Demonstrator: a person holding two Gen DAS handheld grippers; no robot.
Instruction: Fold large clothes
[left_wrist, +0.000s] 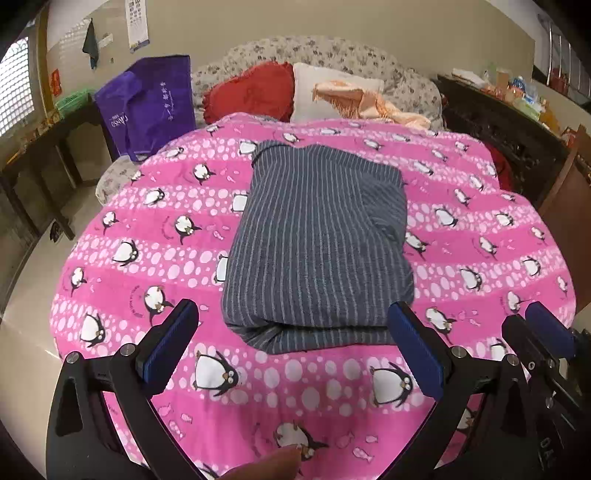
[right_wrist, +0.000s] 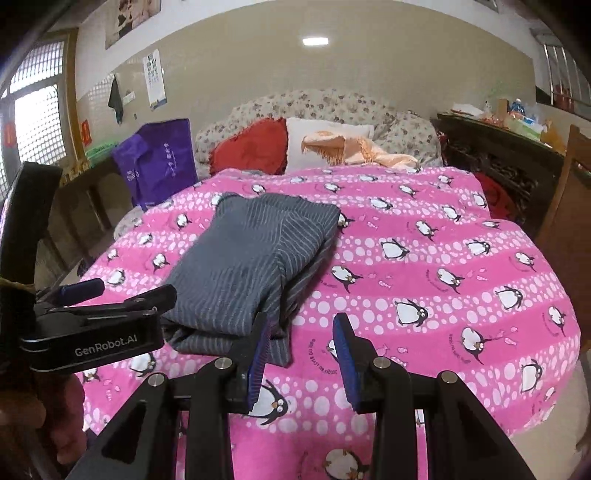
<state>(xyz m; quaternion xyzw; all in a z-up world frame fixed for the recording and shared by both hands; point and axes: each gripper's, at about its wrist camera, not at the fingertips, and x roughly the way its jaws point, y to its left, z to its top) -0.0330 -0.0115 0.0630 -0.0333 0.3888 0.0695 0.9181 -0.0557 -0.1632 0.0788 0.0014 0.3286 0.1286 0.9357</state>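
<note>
Both grippers, left gripper (left_wrist: 295, 343) and right gripper (right_wrist: 303, 356), gape wide, holding nothing, near a rectangular folded grey pinstriped garment (left_wrist: 317, 243) on fleecy pink penguin blanket (left_wrist: 480, 258)

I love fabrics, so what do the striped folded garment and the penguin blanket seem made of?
Striped folded garment: likely a soft matte knit, judging by its fine ribbed texture and thick rounded folds. Penguin blanket: probably plush fleece, with a fuzzy, slightly blurred print.
</note>
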